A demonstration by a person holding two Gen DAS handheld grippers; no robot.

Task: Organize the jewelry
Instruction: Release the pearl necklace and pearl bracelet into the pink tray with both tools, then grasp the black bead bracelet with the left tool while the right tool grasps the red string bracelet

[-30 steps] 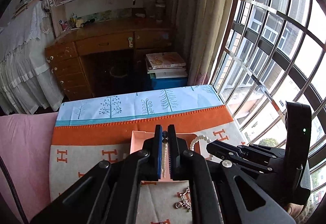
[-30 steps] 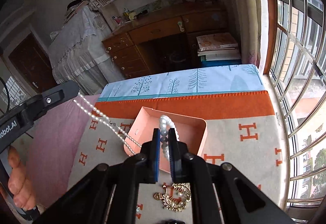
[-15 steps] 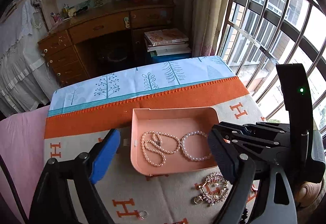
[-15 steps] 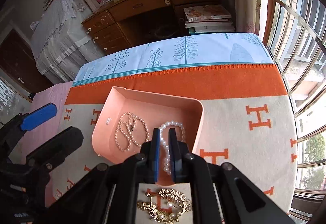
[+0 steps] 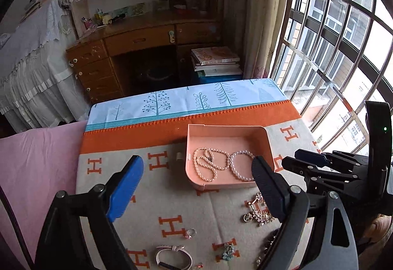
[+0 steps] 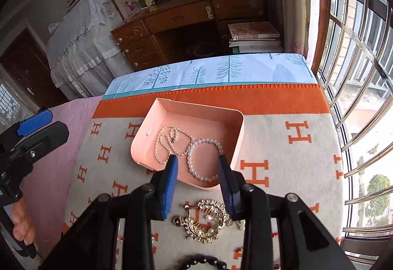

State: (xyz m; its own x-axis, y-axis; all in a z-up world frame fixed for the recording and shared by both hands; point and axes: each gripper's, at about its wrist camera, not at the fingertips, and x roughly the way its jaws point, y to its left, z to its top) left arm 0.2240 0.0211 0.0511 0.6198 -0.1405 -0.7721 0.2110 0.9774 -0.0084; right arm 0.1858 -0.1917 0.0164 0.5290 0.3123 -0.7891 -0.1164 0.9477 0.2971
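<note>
A pink tray (image 5: 196, 131) (image 6: 239, 132) sits on the H-patterned cloth. Inside lie a coiled pearl necklace (image 5: 206, 163) (image 6: 169, 141) and a pearl bracelet (image 5: 242, 165) (image 6: 203, 159). My left gripper (image 5: 196, 179) is open wide and empty, near the tray's front left. My right gripper (image 6: 197, 169) is open just above the bracelet and holds nothing; it shows at the right of the left wrist view (image 5: 309, 164). A gold ornate hair comb (image 6: 203, 219) (image 5: 258, 211) lies in front of the tray.
On the cloth near me lie a ring (image 5: 190, 232), a pink watch (image 5: 173, 256), a flower earring (image 5: 228, 250) and a black bead bracelet (image 6: 201, 261). A pink sheet (image 5: 36, 159) lies left. Window bars (image 6: 356, 73) stand right.
Both grippers opened. The left let the pearl necklace drop into the tray, then the right released the pearl bracelet beside it. Both grippers now stand a little back from the tray.
</note>
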